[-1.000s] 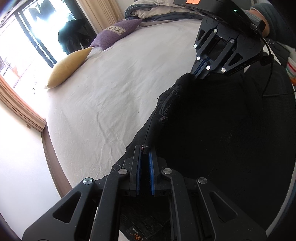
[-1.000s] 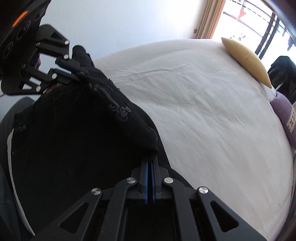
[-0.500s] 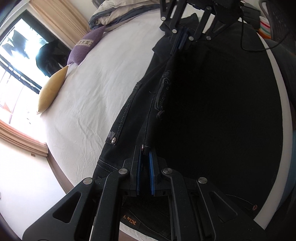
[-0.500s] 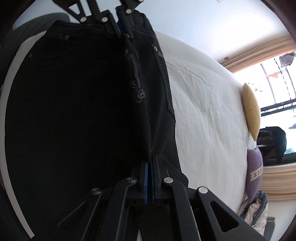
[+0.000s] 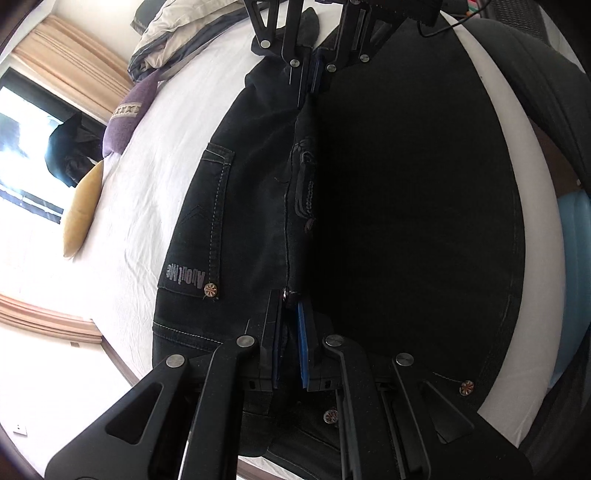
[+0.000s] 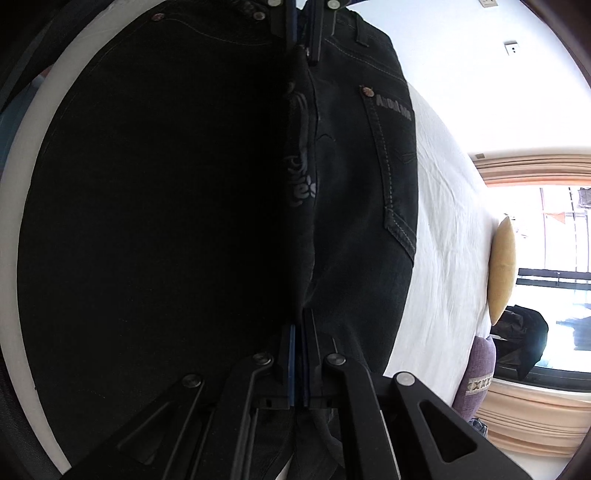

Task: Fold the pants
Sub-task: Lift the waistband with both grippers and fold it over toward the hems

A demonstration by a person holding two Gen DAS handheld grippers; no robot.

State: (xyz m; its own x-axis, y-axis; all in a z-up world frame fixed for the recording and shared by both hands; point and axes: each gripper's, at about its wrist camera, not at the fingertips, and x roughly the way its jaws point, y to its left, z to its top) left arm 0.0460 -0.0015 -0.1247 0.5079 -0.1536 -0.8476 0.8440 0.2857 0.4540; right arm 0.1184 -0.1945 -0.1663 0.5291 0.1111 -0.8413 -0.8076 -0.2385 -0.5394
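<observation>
I hold the black jeans point(image 5: 258, 192) over the white bed point(image 5: 155, 155) — left gripper point(image 5: 290, 321) and right gripper point(image 6: 301, 332) each pinch the raised centre ridge, stretching it taut for a lengthwise fold.

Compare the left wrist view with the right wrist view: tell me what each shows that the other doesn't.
Only the left wrist view shows the rumpled bedding and a blue object beside the bed. Only the right wrist view shows the wall socket. Both show the black pants pinched between the left gripper and right gripper, white sheet, yellow pillow, and purple cushion.
</observation>
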